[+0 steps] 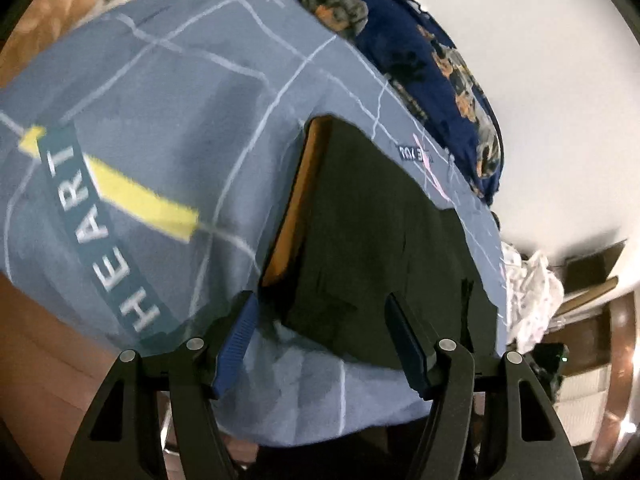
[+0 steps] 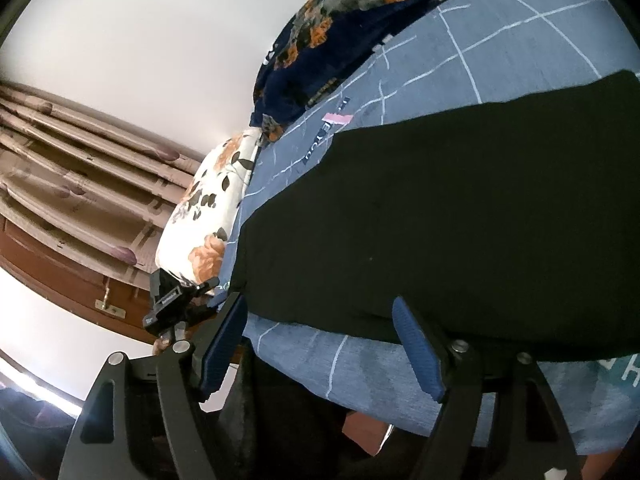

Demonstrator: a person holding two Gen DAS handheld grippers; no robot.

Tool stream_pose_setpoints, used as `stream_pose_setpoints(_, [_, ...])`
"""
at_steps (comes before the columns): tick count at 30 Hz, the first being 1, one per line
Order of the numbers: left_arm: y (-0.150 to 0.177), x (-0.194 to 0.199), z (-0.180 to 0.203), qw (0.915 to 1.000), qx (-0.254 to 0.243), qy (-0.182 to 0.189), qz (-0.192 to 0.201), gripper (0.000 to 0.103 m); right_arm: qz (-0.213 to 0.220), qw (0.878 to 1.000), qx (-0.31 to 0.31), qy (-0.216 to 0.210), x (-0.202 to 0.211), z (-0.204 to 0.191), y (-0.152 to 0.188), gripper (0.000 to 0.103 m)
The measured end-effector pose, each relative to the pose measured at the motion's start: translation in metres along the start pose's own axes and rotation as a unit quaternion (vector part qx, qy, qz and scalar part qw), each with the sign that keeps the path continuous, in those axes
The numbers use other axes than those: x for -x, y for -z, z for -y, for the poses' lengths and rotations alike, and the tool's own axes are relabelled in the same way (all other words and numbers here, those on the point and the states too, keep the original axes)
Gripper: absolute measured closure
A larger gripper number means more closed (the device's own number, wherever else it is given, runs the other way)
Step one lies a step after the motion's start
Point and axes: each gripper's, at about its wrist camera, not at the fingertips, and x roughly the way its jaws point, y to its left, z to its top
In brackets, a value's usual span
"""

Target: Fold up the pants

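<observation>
Black pants (image 1: 372, 240) lie flat on a blue-grey bedspread (image 1: 160, 80), with an orange-brown lining strip (image 1: 298, 200) showing along their left edge. My left gripper (image 1: 322, 312) is open and empty, just short of the pants' near edge. In the right wrist view the pants (image 2: 460, 208) fill the right half of the frame. My right gripper (image 2: 320, 316) is open and empty, its fingertips at the pants' near hem, the bedspread (image 2: 360, 372) showing below.
A dark blue floral blanket (image 1: 436, 60) (image 2: 340, 24) is bunched along the far side by the white wall. A white floral pillow (image 2: 208, 212) lies at the bed's end near a curtain (image 2: 80, 176). White crumpled cloth (image 1: 532, 296) sits past the bed edge.
</observation>
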Motion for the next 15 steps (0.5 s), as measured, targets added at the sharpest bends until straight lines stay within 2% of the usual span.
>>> stream_pose_setpoints(4, [0.005,-0.015,0.004,0.9993,-0.015,0.017,-0.031,0.038,-0.001,1.000,0.002,0.001,-0.001,-0.001,0.000,0.029])
stream_pose_setpoints(6, [0.001,-0.027,0.009,0.9987,-0.031,0.008,-0.040,0.038,0.001,1.000,0.001,0.000,-0.001,-0.001,-0.001,0.029])
stream_pose_setpoints(11, [-0.013,-0.035,0.009,0.9991,-0.009,0.025,-0.033,0.037,0.004,1.000,0.001,-0.001,0.001,-0.003,0.001,0.028])
stream_pose_setpoints(13, [-0.011,-0.032,0.016,0.9989,-0.032,0.030,-0.017,0.038,0.005,1.000,0.003,-0.002,0.001,-0.004,0.001,0.027])
stream_pose_setpoints(14, [-0.009,-0.028,0.022,0.9982,-0.053,0.026,-0.006,0.042,0.006,1.000,0.004,-0.002,0.001,-0.005,0.002,0.027])
stream_pose_setpoints(15, [-0.006,-0.022,0.032,0.9961,-0.086,0.014,0.008,0.058,0.006,1.000,0.004,-0.001,0.000,-0.004,0.002,0.026])
